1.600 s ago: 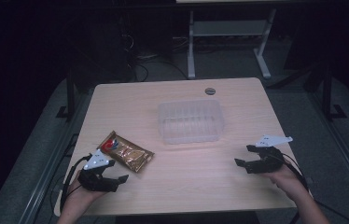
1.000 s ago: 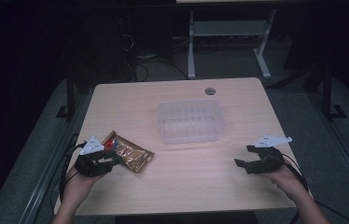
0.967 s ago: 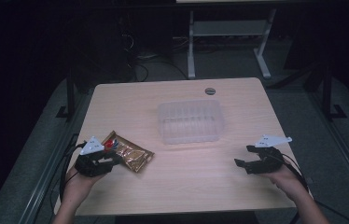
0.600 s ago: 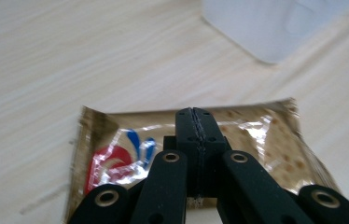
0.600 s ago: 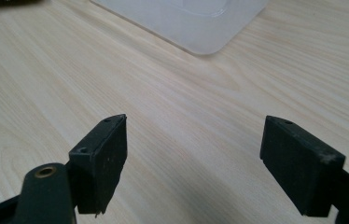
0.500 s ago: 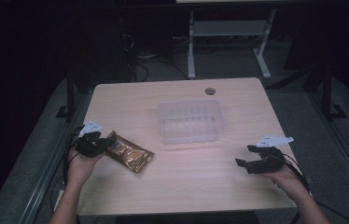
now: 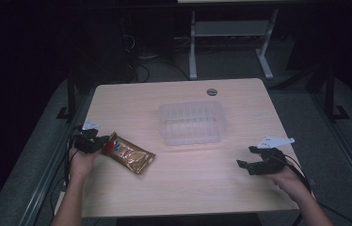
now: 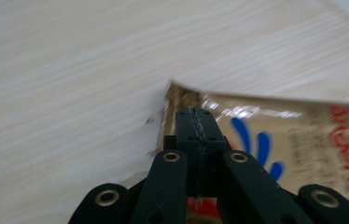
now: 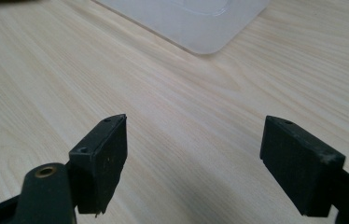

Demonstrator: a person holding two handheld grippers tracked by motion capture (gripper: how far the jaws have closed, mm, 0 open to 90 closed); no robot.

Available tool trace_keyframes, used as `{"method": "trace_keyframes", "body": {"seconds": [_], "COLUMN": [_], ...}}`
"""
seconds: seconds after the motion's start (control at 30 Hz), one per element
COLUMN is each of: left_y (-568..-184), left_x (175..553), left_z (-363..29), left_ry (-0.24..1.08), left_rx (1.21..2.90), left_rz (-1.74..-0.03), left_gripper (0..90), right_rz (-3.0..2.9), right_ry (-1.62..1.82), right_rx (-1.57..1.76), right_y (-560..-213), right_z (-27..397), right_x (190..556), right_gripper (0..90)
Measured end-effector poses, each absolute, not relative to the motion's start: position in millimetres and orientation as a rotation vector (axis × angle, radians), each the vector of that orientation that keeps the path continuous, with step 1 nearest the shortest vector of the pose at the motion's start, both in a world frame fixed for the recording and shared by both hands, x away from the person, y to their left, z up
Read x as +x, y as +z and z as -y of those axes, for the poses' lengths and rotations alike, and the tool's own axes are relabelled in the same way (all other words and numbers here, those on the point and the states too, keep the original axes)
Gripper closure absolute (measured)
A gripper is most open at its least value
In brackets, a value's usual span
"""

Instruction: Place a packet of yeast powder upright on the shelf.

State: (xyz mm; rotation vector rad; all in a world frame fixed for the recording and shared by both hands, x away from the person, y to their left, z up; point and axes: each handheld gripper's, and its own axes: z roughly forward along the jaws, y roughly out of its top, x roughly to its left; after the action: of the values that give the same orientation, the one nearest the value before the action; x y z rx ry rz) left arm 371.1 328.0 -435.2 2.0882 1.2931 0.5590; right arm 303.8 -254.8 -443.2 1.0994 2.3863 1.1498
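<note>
Left tool pinches the snack packet's near-left end, packet running diagonally rightward; right tool gapes.

the left gripper sits at the packet's left end, jaws pressed together on its edge. the right gripper, well right of the packet, holds its jaws wide apart.

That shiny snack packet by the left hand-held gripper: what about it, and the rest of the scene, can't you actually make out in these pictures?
- Snack packet: print too small to read in the high view; in the left gripper view it is blurred, cut by the right edge and partly behind the shut jaws of the left hand-held gripper.
- Clear plastic tray: cut off by the top edge of the right gripper view.
- Room beyond the table: too dark in the high view.
</note>
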Motion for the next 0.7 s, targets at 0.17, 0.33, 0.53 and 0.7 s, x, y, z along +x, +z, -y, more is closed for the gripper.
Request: {"method": "trace_keyframes", "body": {"seconds": [0.17, 0.33, 0.53, 0.7], "left_y": [-445.7, -447.3, -449.2, -448.7], "left_x": [372.6, 372.9, 373.5, 373.3], "left_z": [-334.8, -336.2, -326.8, -319.4], "left_ry": [0.542, 0.524, 0.488, 0.462], "left_rx": [2.086, 2.083, 2.120, 2.136], "left_rz": [-1.332, -1.332, -1.285, -1.252], "left_gripper": [89.9, 89.9, 89.9, 89.9], "right_rz": [-2.388, -2.387, -2.388, -2.386], "right_ry": [1.147, 1.148, 1.147, 1.153], "right_rx": [1.096, 1.102, 1.102, 1.100], "right_y": [-443.6, -444.0, -443.9, -444.0], "right_z": [254.4, 253.8, 253.8, 254.2], "right_x": [304.5, 304.7, 304.8, 305.0], "right_gripper": [22.4, 22.4, 22.4, 22.4]}}
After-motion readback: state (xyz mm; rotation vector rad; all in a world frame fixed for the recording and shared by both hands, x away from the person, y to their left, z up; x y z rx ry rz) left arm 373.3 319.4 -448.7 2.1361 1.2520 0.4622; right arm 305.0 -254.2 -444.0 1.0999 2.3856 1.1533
